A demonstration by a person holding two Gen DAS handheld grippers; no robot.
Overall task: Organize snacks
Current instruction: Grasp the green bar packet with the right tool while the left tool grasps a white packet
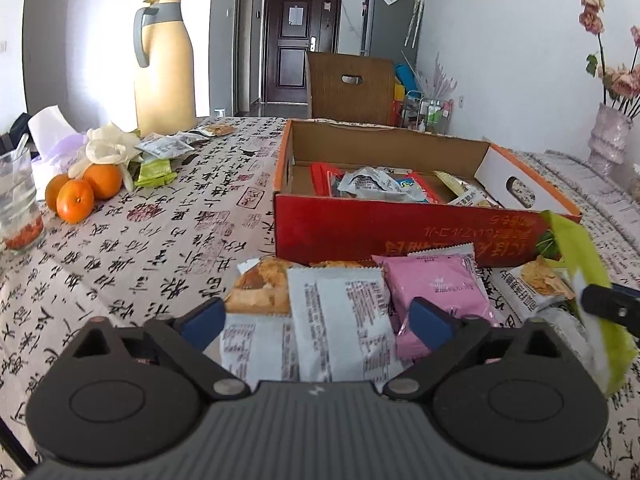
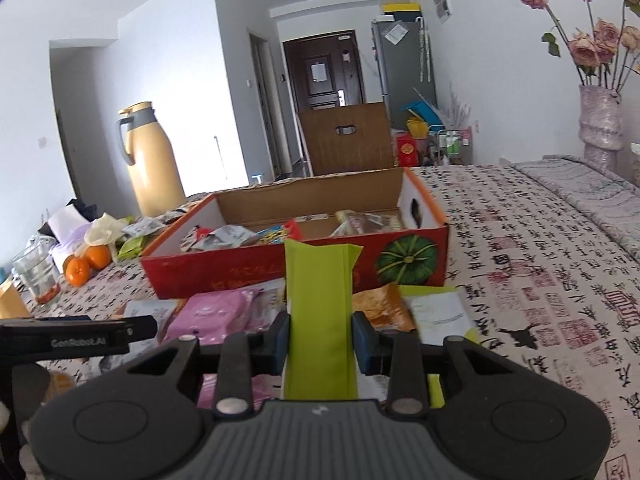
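Observation:
A red cardboard box (image 1: 400,232) (image 2: 248,272) with several snack packets inside stands on the table. In front of it lies a heap of packets: a grey-white one (image 1: 340,316), a pink one (image 1: 440,288) (image 2: 216,312) and an orange-brown one (image 1: 264,288). My left gripper (image 1: 320,320) hovers open over the grey-white packet, its pads clear of it. My right gripper (image 2: 320,344) is shut on a lime-green packet (image 2: 320,304) (image 1: 580,272), held upright just in front of the box.
A beige thermos jug (image 1: 164,68) (image 2: 148,160), oranges (image 1: 80,192) (image 2: 86,264), a glass (image 1: 18,200), tissues and more packets (image 1: 160,152) crowd the left of the table. A vase of dried roses (image 2: 600,120) stands at the far right. A chair back (image 1: 352,88) rises behind the box.

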